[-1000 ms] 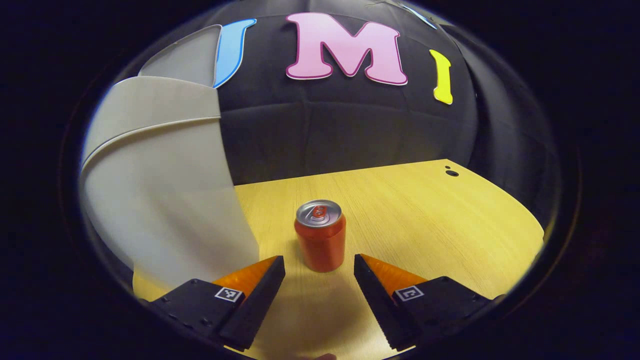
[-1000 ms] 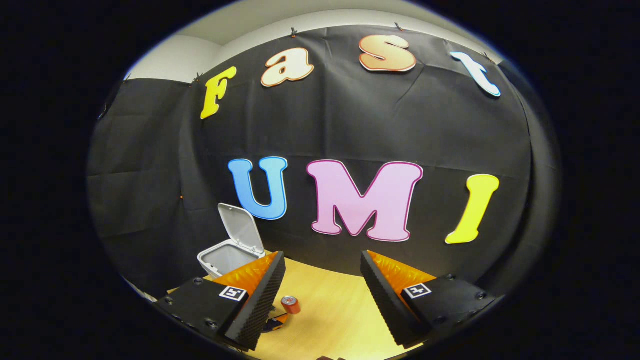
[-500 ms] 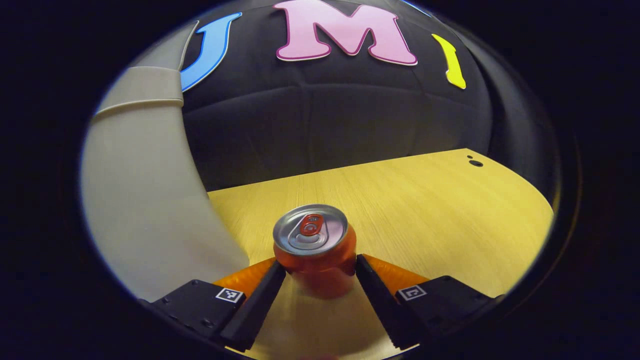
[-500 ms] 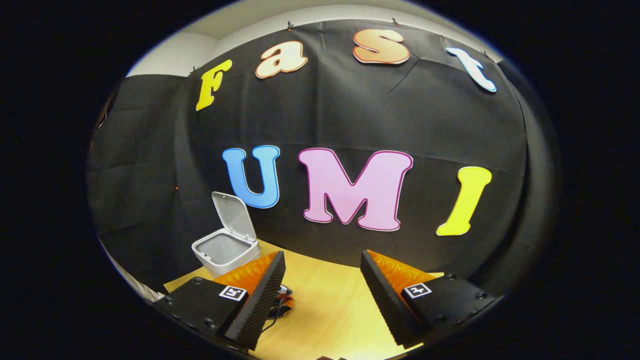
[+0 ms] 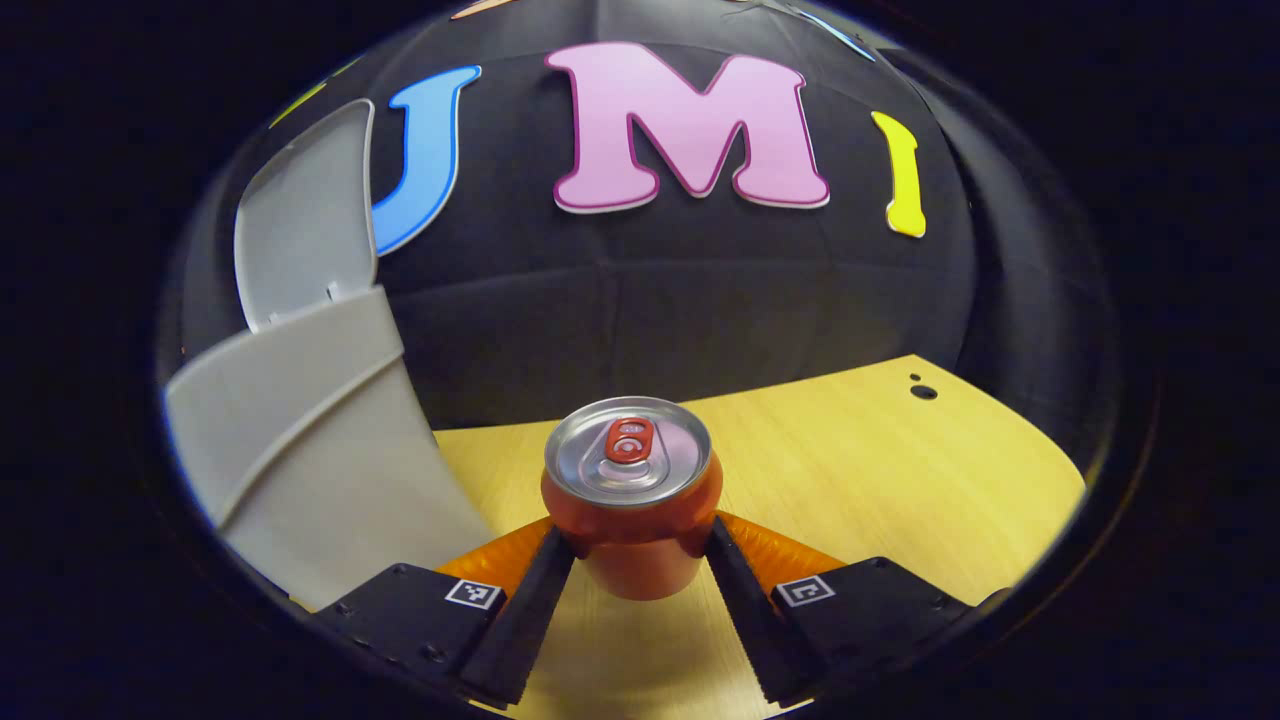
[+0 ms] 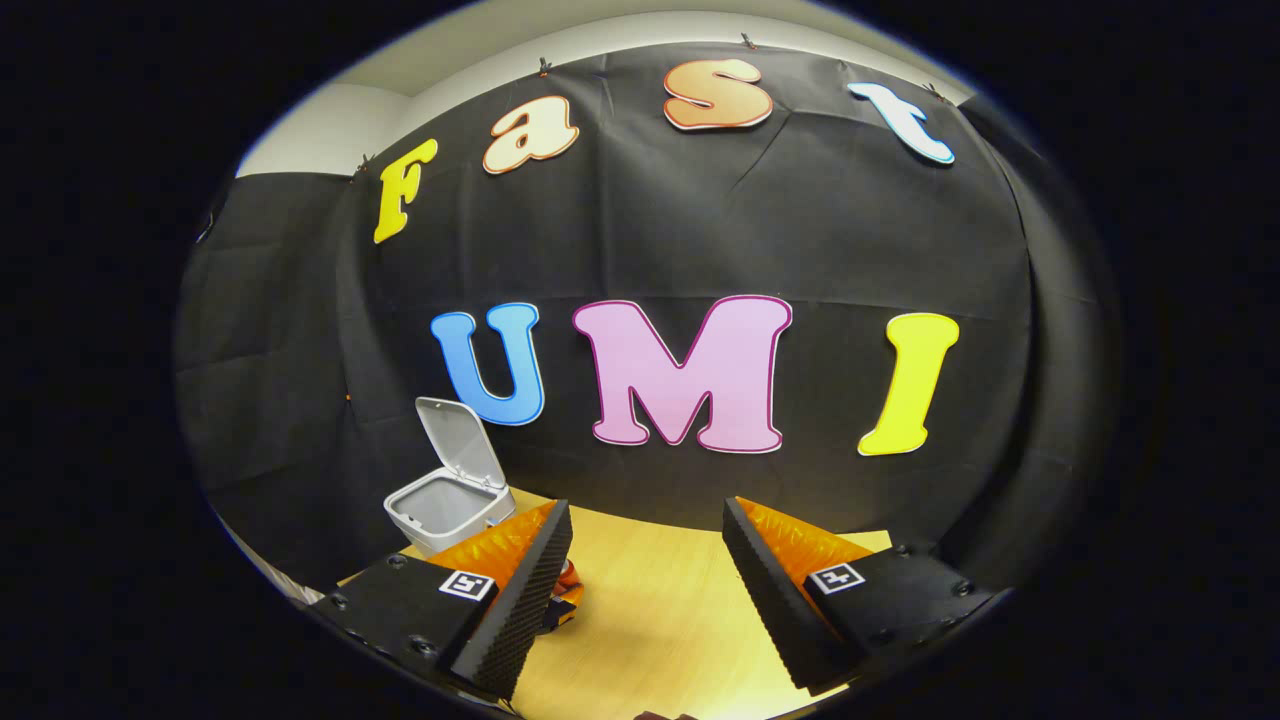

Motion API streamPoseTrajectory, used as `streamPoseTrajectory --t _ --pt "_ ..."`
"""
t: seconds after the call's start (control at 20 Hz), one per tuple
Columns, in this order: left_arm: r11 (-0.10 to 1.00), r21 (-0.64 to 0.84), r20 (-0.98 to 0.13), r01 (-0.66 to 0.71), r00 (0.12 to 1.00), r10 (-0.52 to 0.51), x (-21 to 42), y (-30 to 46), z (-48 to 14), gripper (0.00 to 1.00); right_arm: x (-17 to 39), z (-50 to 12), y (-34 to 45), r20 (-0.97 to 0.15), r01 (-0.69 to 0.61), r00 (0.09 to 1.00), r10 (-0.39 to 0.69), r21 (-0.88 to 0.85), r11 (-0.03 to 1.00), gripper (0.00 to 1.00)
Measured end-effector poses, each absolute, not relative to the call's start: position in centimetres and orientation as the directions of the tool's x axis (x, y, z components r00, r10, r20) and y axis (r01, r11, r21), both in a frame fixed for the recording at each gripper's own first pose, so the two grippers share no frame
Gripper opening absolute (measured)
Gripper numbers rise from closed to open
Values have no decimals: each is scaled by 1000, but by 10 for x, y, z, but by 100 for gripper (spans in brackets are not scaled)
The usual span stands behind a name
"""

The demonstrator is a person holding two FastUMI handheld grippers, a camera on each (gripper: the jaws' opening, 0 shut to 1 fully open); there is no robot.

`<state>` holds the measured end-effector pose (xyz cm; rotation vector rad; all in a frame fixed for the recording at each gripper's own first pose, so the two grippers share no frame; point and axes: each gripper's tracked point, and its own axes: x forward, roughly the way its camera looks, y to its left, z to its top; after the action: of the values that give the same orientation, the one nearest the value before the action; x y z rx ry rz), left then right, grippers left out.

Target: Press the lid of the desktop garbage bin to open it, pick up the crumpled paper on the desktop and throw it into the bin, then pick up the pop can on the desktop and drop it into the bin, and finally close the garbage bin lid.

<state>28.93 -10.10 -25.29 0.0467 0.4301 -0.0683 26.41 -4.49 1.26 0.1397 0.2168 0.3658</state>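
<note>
In the left gripper view, the left gripper (image 5: pixel 632 560) is clamping the orange pop can (image 5: pixel 630 505), both fingers (image 5: pixel 530 600) pressing against its sides. The can is standing upright with its silver top and red tab facing up, its base appearing slightly above the wooden worktop (image 5: pixel 880 480). The grey garbage bin (image 5: pixel 310 440) is sitting just to the left, its lid (image 5: pixel 300 215) standing raised. In the right gripper view, the right gripper (image 6: pixel 645 585) is hanging over the worktop (image 6: pixel 660 610) with its fingers spread wide and gripping nothing, and the open bin (image 6: pixel 445 500) is sitting farther off at the left.
</note>
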Motion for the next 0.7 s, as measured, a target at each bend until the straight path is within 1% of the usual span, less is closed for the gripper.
streamPoseTrajectory --t 0.1,0.25,0.3,0.35,0.4,0.6,0.7 --pt "998 14 -355 65 933 -56 286 -94 -191 84 263 20 -39 -154 -357 910 386 186 916 98" --pt "996 80 -256 36 967 -14 285 -58 -112 84 258 22 -29 -134 -380 902 410 207 902 98" --pt "996 86 -234 22 972 -1 286 -46 -95 83 257 18 -26 -137 -382 900 415 212 899 98" --pt "996 85 -231 8 973 12 283 -32 -85 83 254 18 -21 -136 -390 895 424 220 894 98" --pt "996 86 -234 -28 971 47 277 -11 -79 83 250 20 -12 -129 -404 889 439 227 886 98" --pt "982 125 -249 -144 953 171 268 62 -85 83 236 21 6 -123 -433 874 469 238 869 98" --pt "975 142 -261 -168 944 201 267 84 -92 83 232 18 11 -128 -435 871 474 246 866 97"
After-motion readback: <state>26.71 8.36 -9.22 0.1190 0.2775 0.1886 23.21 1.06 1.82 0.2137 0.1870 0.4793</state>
